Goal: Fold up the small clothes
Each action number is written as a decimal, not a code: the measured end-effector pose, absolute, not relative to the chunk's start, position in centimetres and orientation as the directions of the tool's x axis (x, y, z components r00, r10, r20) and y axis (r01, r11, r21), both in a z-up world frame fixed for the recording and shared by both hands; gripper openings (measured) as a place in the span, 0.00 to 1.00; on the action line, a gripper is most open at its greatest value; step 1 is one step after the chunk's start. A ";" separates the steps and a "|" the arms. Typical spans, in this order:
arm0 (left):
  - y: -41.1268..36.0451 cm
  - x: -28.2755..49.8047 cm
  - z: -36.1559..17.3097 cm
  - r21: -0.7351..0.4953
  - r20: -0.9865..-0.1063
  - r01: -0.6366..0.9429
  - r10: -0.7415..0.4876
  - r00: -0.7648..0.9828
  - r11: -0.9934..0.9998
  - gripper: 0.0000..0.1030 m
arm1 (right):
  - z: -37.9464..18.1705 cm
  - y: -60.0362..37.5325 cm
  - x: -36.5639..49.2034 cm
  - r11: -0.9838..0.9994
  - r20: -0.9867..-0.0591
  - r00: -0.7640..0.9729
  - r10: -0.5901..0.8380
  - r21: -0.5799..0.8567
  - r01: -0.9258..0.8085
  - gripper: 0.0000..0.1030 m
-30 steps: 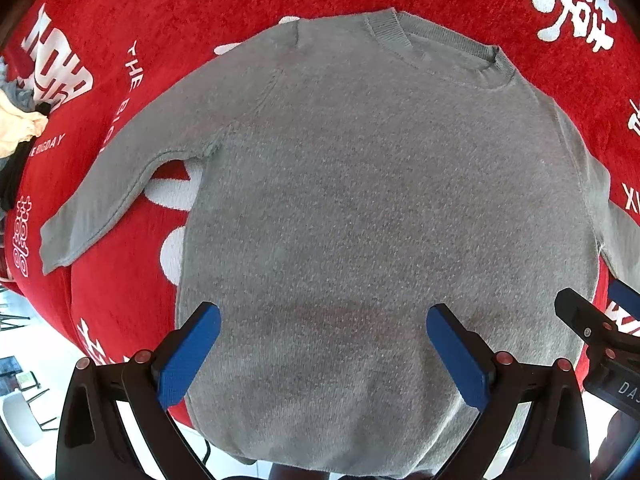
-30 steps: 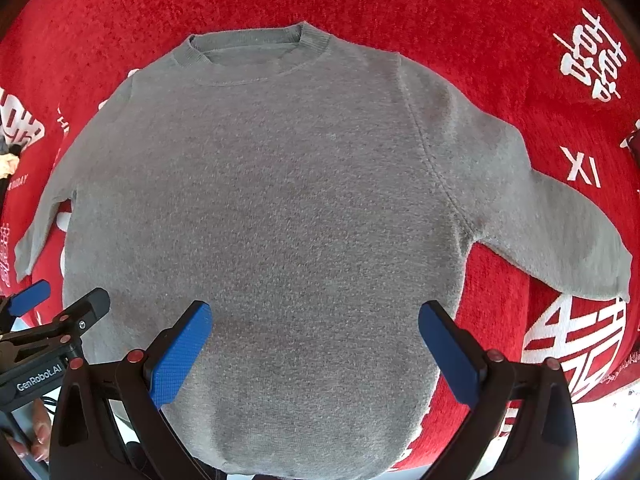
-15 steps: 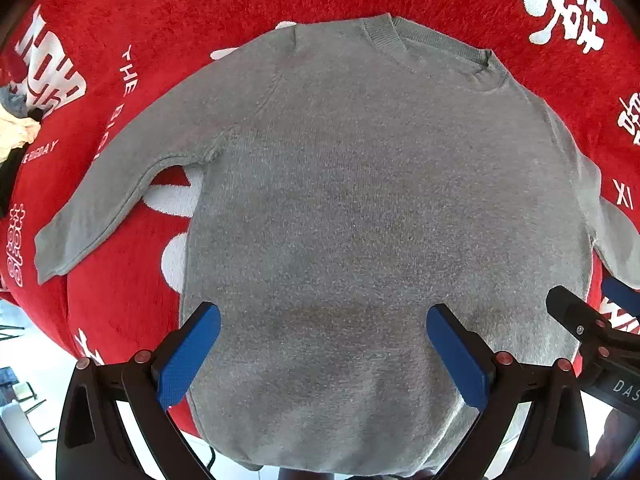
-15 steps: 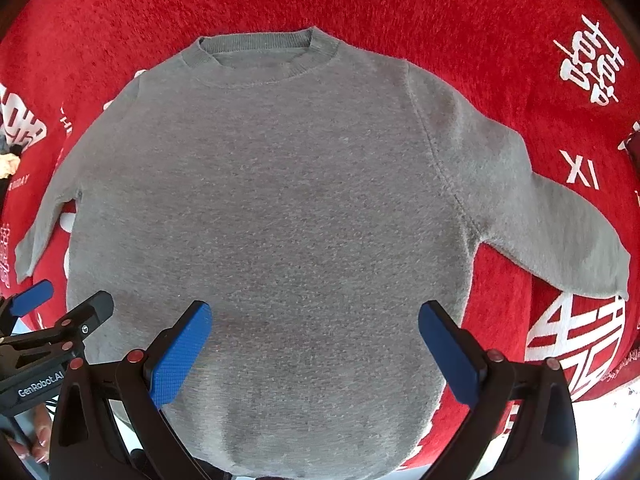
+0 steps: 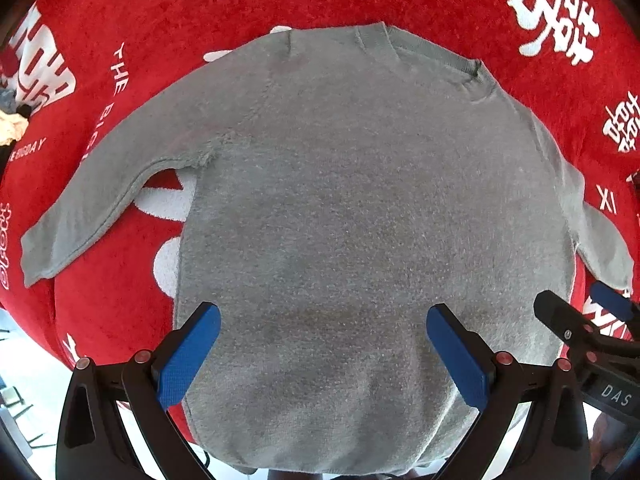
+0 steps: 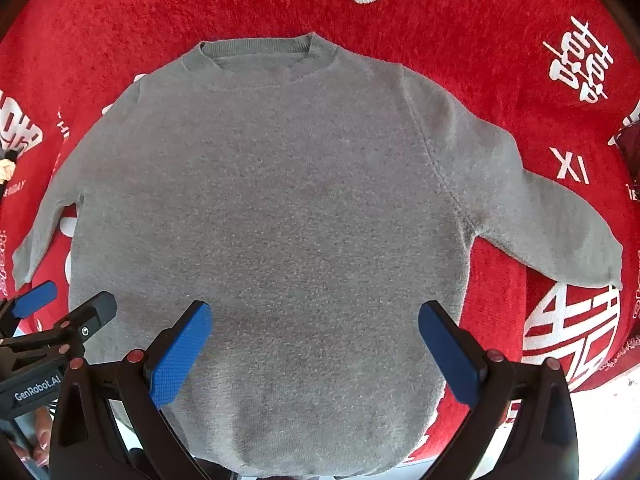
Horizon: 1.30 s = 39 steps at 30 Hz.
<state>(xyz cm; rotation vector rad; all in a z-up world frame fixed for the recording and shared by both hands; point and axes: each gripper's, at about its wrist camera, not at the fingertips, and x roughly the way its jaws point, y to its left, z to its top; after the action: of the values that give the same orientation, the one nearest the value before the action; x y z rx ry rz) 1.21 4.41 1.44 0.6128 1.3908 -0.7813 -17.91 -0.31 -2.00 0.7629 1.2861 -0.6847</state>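
A grey sweater (image 5: 360, 208) is spread flat, front up, on a red cloth (image 5: 200, 8) printed with white characters, collar toward 12 o'clock and hem toward 6. Both sleeves are angled outward, toward 8 and 4 o'clock. The left gripper (image 5: 322, 354) is held above the hem with its 2 blue fingers (image 5: 188, 356) spread wide, nothing grasped. The right gripper (image 6: 316, 354) is likewise wide apart and empty over the hem.
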 end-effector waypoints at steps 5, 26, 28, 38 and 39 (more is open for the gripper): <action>4.7 2.0 1.5 -0.073 -0.992 0.777 -0.129 0.010 0.625 1.00 | -1.8 -0.2 -17.1 0.589 -0.987 0.156 -0.036 0.106 0.802 1.00; 16.2 15.0 0.1 -0.217 -0.965 0.529 -0.261 0.009 0.820 1.00 | -1.8 5.8 -9.2 0.714 -0.985 0.166 -0.039 0.089 0.695 1.00; 19.2 18.0 -0.5 -0.234 -0.959 0.452 -0.280 0.037 0.861 1.00 | -2.0 6.8 -8.0 0.731 -0.985 0.170 -0.030 0.094 0.676 1.00; 31.8 27.7 -6.1 -0.400 -0.909 0.077 -0.406 0.091 0.913 1.00 | -3.3 11.8 -3.1 0.807 -0.984 0.180 0.016 0.119 0.578 1.00; 31.9 27.9 -6.2 -0.417 -0.900 0.074 -0.423 0.110 0.906 1.00 | -3.4 12.2 -2.8 0.810 -0.983 0.180 0.020 0.121 0.573 1.00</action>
<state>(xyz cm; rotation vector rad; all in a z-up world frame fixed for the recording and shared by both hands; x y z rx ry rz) 27.90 31.94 -6.20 -0.2972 1.4194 -0.3730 -2.83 12.24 -3.39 0.5341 1.3469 -0.4180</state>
